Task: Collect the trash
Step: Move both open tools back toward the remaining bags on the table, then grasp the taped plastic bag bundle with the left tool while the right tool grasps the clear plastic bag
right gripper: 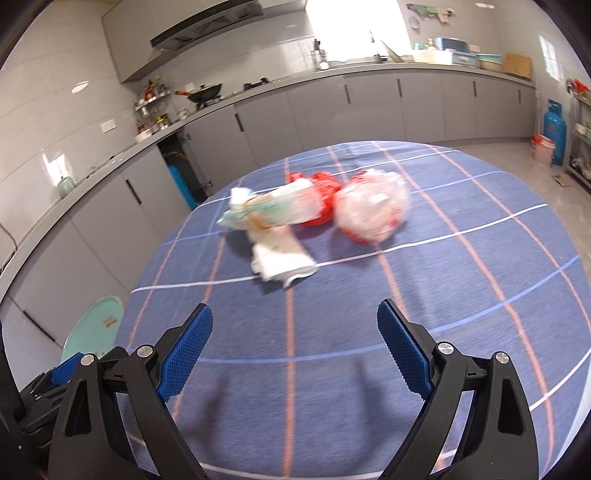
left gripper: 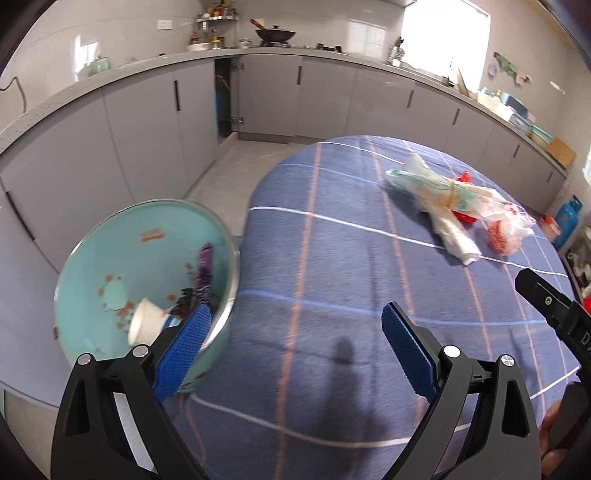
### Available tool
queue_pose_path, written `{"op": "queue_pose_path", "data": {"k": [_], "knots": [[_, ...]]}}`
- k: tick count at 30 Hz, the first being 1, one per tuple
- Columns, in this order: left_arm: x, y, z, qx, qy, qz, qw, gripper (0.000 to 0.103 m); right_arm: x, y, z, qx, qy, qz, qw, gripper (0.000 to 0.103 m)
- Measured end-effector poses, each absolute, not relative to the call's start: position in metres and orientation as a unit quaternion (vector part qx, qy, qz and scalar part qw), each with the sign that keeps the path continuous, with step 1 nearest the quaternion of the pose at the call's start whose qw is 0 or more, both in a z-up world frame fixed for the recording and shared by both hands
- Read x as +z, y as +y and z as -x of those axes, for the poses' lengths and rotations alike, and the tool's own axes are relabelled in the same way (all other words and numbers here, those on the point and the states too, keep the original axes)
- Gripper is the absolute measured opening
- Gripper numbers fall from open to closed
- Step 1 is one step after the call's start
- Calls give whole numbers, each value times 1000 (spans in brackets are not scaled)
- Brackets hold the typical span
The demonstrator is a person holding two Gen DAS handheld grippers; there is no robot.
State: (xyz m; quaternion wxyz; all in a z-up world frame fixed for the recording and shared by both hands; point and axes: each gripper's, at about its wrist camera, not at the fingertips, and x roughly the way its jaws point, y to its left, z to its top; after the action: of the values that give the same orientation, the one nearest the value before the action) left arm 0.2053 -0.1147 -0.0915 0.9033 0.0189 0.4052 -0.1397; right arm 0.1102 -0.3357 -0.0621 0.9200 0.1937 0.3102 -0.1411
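Woven checked tablecloth [right gripper: 369,332], crinkly clear plastic bag [right gripper: 373,206], glossy enamel basin [left gripper: 110,258]

Grey cabinets [right gripper: 369,107] under a grey counter [left gripper: 110,75] run along white tiled walls [right gripper: 55,110], with a pale tiled floor [left gripper: 229,166] below. A wok [left gripper: 276,35] sits on the stove, under a hood [right gripper: 207,26], with a spice rack [right gripper: 151,103] beside it. Bright daylight pours through a window [left gripper: 443,29], and a blue gas cylinder [right gripper: 554,129] stands at the far right.
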Motion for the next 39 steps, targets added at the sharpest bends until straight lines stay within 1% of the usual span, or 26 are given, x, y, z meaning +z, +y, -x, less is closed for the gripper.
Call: {"op": "queue_pose_path", "data": {"k": [2,4,9,11,13,16,20,21,22,23,24,25,27,29,34,39], "knots": [[-89,-125,-208,-151,403,-24,902,85,-62,-346,-110,-150,308,-199,918,89],[-86,-135,-211,-159,400,-27,902,83,-60,-357,-111,-156,304,-201,918,88],[-74,-161,-225,-175,390,-26,903,83,-54,-382,-120,-173,293,-197,919,88],[-69,-171,-232,-179,385,-25,905,83,-52,-393,-127,-179,294,-203,917,84],[-65,-182,-242,-181,383,-20,906,83,-53,-407,-141,-184,300,-204,914,84],[-61,-198,-256,-188,390,-9,901,79,-57,-424,-159,-186,313,-206,908,84],[-59,-220,-272,-200,405,10,892,79,-68,-437,-184,-179,336,-202,902,84],[-58,-225,-274,-204,408,15,890,79,-70,-439,-188,-173,340,-203,902,82],[-58,-231,-275,-207,409,19,889,78,-75,-442,-193,-167,350,-201,900,62],[-57,-237,-276,-209,408,19,889,76,-78,-444,-195,-162,355,-202,898,51],[-57,-244,-276,-214,408,18,888,75,-80,-446,-196,-153,358,-207,898,49],[-58,-248,-276,-217,410,19,886,75,-80,-447,-194,-147,355,-204,900,43],[-61,-255,-276,-219,415,24,883,75,-77,-446,-189,-139,353,-198,904,37],[-64,-265,-278,-218,419,29,881,75,-74,-447,-180,-139,345,-199,907,34],[-66,-285,-281,-224,437,67,869,75,-76,-456,-158,-143,329,-230,904,34],[-67,-309,-283,-223,443,69,866,75,-78,-460,-154,-141,324,-248,902,35]]}}
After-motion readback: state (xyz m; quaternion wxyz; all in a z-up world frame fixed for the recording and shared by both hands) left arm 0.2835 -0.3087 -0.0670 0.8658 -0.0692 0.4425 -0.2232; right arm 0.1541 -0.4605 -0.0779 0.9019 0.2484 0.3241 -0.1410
